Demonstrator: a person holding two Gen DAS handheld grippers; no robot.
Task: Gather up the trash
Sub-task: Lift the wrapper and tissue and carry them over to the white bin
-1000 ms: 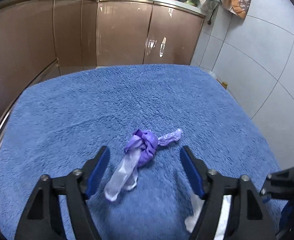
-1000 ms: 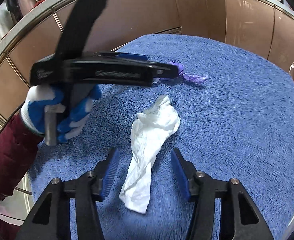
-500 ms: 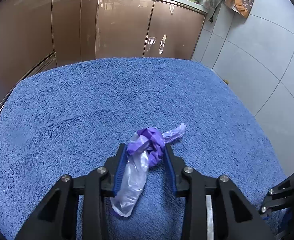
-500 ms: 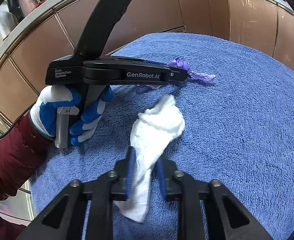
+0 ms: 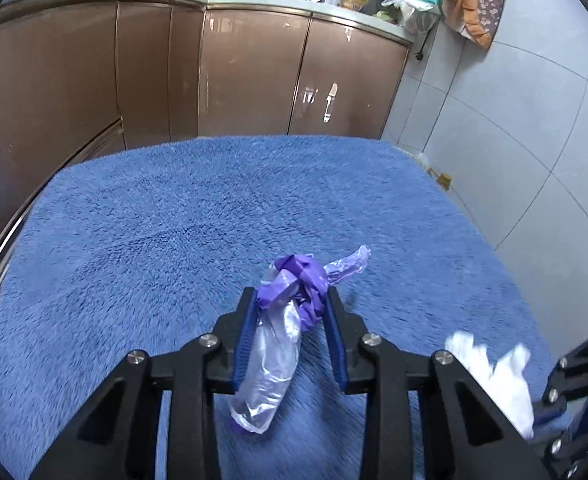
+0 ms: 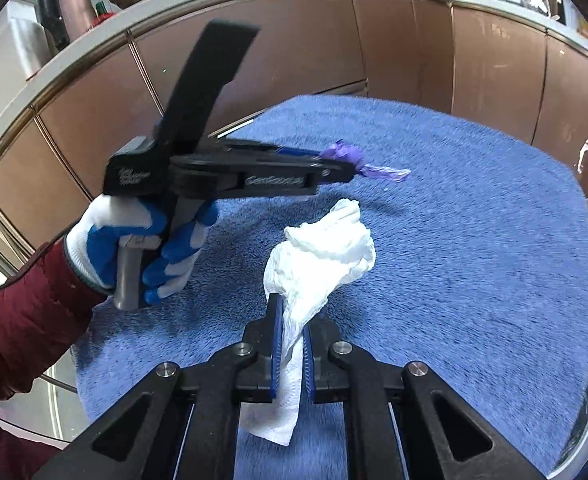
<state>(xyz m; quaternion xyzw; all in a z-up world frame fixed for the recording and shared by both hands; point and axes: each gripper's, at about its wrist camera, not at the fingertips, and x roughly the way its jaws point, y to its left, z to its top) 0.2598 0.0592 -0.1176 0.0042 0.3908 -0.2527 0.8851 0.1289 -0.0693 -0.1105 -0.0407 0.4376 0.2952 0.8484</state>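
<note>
Both grabs look solid: my left gripper (image 5: 290, 300) is clamped on the purple plastic wad (image 5: 294, 288) mid-frame, right gripper (image 6: 292, 320) pinching the white tissue (image 6: 322, 252) lower centre. I'd lift straight off the blue mat (image 5: 154, 232), squeezing firmly so nothing slips.

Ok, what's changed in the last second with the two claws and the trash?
Both claws went from open to shut. The left claw closed on the purple plastic bag; the right claw closed on the white tissue. Both pieces now seem lifted off the blue towel, which stayed put, as did the kitchen cabinets.
</note>
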